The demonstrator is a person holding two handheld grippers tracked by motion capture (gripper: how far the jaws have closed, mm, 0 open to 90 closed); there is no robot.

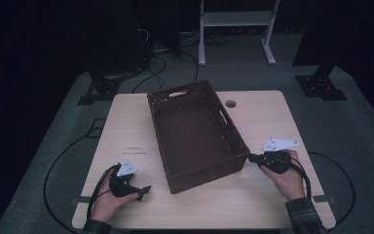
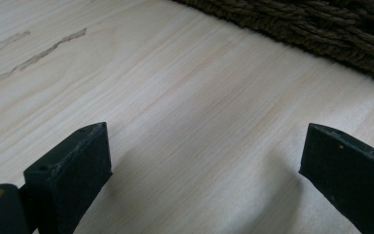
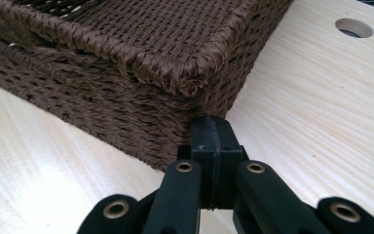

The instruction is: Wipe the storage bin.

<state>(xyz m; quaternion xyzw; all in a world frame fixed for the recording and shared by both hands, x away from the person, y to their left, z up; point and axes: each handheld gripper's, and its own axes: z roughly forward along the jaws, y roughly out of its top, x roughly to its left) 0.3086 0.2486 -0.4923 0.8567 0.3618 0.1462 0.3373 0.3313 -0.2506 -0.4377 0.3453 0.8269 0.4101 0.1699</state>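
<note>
At the near left of the table [image 1: 126, 122] the left gripper [image 1: 145, 191] rests with jaws spread wide, empty; the brown woven basket [image 1: 195, 134] sits mid-table; the right gripper [image 1: 251, 157], clenched on nothing, touches its near right corner

Dark brown woven basket [image 1: 195, 134], pale wood-grain table [image 1: 268, 117] (faint streaks), black grippers, seemingly plaid sleeve [image 1: 303, 214]

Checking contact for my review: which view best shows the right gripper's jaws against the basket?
The right gripper view: the right gripper, jaws shut, meets the basket corner. The high view shows it small; the left gripper view shows basket weave.
</note>
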